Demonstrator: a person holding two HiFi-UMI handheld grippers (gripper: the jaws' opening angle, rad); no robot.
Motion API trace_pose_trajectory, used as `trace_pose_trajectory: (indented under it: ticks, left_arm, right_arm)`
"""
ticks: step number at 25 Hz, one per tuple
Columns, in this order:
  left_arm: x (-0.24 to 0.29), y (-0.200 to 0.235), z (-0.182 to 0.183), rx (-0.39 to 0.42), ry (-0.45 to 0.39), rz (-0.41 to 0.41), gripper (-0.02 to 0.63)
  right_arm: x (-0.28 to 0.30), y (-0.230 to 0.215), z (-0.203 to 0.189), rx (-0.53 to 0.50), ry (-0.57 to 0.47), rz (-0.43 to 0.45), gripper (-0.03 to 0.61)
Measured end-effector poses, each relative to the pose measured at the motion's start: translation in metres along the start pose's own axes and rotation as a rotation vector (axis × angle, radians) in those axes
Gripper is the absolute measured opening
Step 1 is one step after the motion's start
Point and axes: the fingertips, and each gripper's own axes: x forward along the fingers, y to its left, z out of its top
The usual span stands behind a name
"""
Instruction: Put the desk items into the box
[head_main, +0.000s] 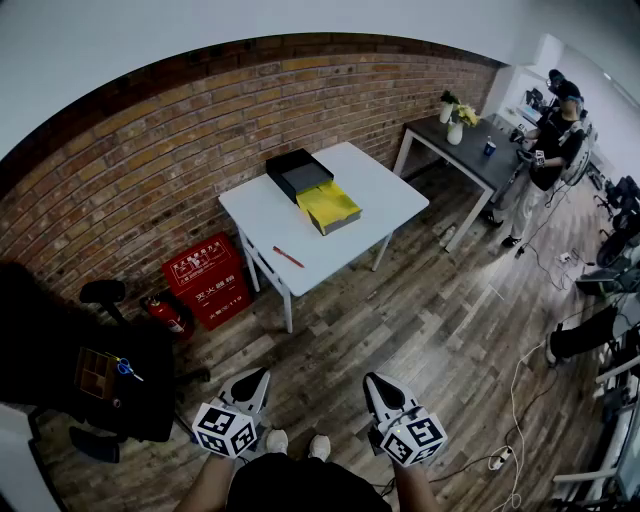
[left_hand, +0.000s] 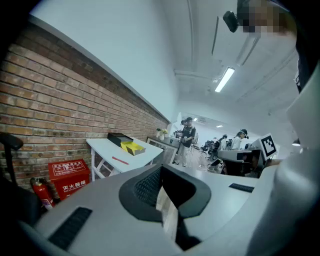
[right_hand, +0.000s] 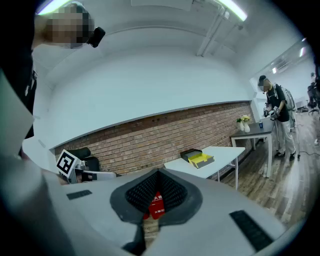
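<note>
A white table (head_main: 390, 195) stands against the brick wall, well ahead of me. On it lie a black box (head_main: 298, 172), a yellow box (head_main: 330, 205) right beside it, and a red pen (head_main: 288, 257) near the front edge. My left gripper (head_main: 252, 378) and right gripper (head_main: 376, 382) hang low over the wooden floor, far short of the table, both shut and holding nothing. The left gripper view shows the table (left_hand: 107, 150), yellow box (left_hand: 132, 147) and pen (left_hand: 120, 160) beyond the left gripper (left_hand: 162, 192). The right gripper (right_hand: 156, 197) points toward the table (right_hand: 220, 155) and yellow box (right_hand: 201, 159).
A red fire-equipment box (head_main: 207, 280) and an extinguisher (head_main: 168, 315) sit on the floor left of the table. A black chair (head_main: 90, 380) stands at my left. At the far right are a dark desk (head_main: 470, 150), a person (head_main: 550, 140) and floor cables (head_main: 520, 400).
</note>
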Motion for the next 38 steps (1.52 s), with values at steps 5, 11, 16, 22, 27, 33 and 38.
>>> trace_pose_trajectory:
  ticks: [5, 11, 16, 22, 27, 33, 38]
  left_arm:
    - [0.005, -0.001, 0.007, 0.001, -0.011, -0.022, 0.014]
    - [0.006, 0.011, 0.015, -0.008, -0.025, -0.042, 0.014]
    - [0.0, 0.025, 0.013, -0.001, -0.012, -0.048, 0.014]
    - [-0.01, 0.047, 0.018, -0.006, -0.018, -0.067, 0.014]
    - [-0.02, 0.07, 0.015, -0.003, -0.014, -0.079, 0.014]
    - [-0.025, 0.083, 0.014, -0.01, -0.014, -0.098, 0.014]
    - [-0.016, 0.09, 0.016, -0.001, 0.003, -0.11, 0.014]
  right_arm:
    - [0.0, 0.0, -0.001, 0.004, 0.003, -0.019, 0.021]
    - [0.012, 0.007, 0.004, -0.007, -0.006, -0.021, 0.021]
    - [0.019, 0.015, 0.003, 0.008, -0.006, -0.035, 0.021]
    - [0.033, 0.028, 0.0, 0.034, -0.005, -0.038, 0.023]
    - [0.046, 0.04, -0.004, 0.039, 0.009, -0.062, 0.023]
    - [0.052, 0.046, -0.001, 0.032, 0.0, -0.084, 0.023]
    - [0.061, 0.044, -0.001, 0.014, 0.008, -0.091, 0.023]
